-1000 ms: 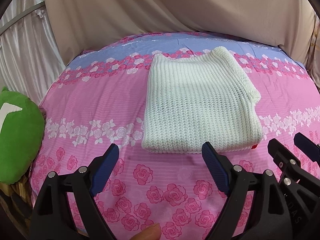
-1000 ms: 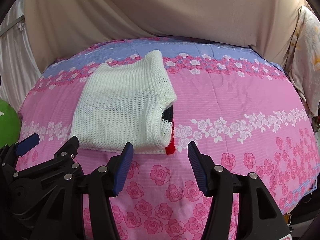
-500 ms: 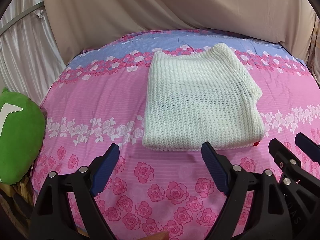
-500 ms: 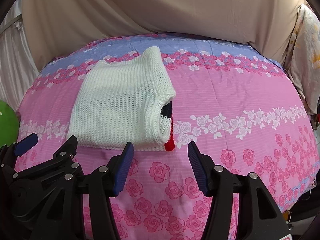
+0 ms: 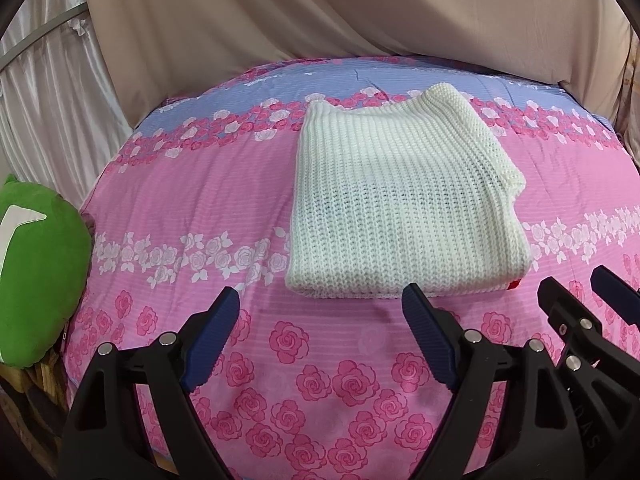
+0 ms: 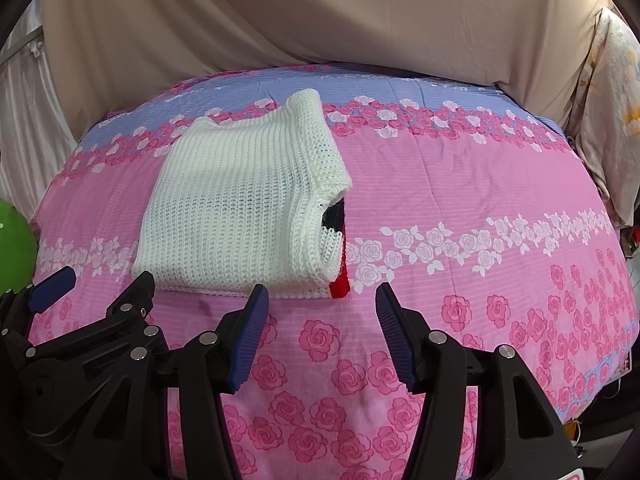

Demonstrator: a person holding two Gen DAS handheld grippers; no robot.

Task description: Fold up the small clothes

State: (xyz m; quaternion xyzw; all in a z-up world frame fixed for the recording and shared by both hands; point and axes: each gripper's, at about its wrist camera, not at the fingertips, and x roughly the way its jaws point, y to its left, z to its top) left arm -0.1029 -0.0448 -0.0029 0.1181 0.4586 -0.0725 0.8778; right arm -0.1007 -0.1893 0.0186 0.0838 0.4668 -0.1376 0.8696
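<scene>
A white knit sweater [image 5: 400,200] lies folded into a neat rectangle on the pink rose-print bedspread [image 5: 200,184]. In the right wrist view the same sweater [image 6: 240,208] shows a black and red inner layer at its right fold. My left gripper [image 5: 320,308] hovers open just short of the sweater's near edge, nothing between its blue pads. My right gripper [image 6: 318,300] is also open and empty, near the sweater's near right corner. Each gripper shows at the edge of the other's view.
A green plush cushion [image 5: 36,280] sits at the bed's left edge. A beige sheet [image 5: 320,20] hangs behind the bed, with white curtains at the left. A pale floral cloth [image 6: 608,120] hangs at the far right. Bare bedspread [image 6: 480,200] lies right of the sweater.
Both grippers stay where they were, open. A fingertip seen at the bottom edge of the left wrist view one second ago is gone from view.
</scene>
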